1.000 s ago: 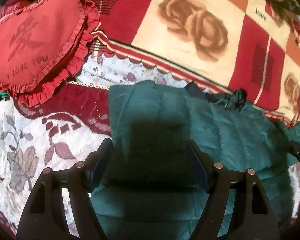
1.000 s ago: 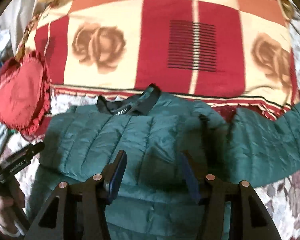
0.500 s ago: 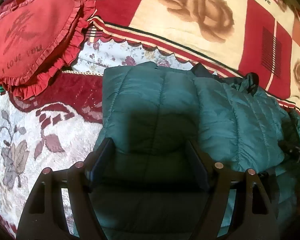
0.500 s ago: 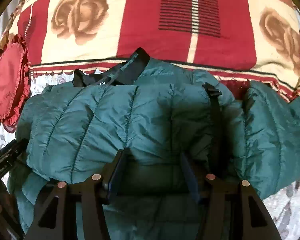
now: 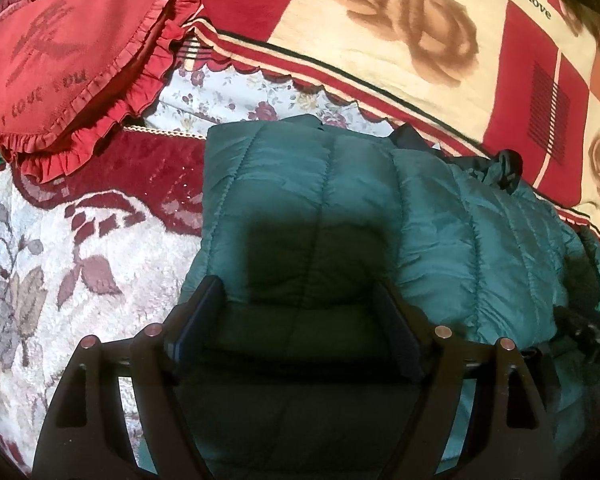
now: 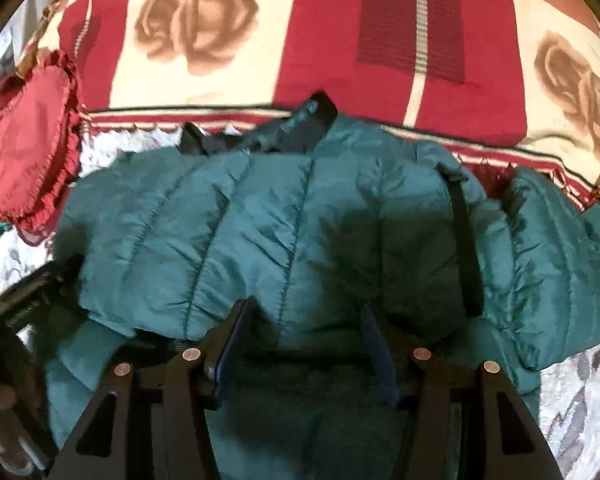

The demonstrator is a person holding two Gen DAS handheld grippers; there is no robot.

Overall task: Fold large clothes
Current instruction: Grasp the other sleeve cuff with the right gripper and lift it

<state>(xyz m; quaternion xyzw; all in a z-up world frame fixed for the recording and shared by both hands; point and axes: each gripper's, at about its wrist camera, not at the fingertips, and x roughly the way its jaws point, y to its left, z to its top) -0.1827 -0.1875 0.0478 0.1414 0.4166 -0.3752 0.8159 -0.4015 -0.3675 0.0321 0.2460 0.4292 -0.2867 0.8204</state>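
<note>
While the left gripper is opening over the green quilted jacket on the bedspread, the right gripper hangs spread, pinching nothing. Farther off, heart pillow reads "I LOVE YOU"; blanket reads "love".

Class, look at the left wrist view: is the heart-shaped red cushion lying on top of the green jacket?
No: the cushion lies apart from the jacket.
</note>
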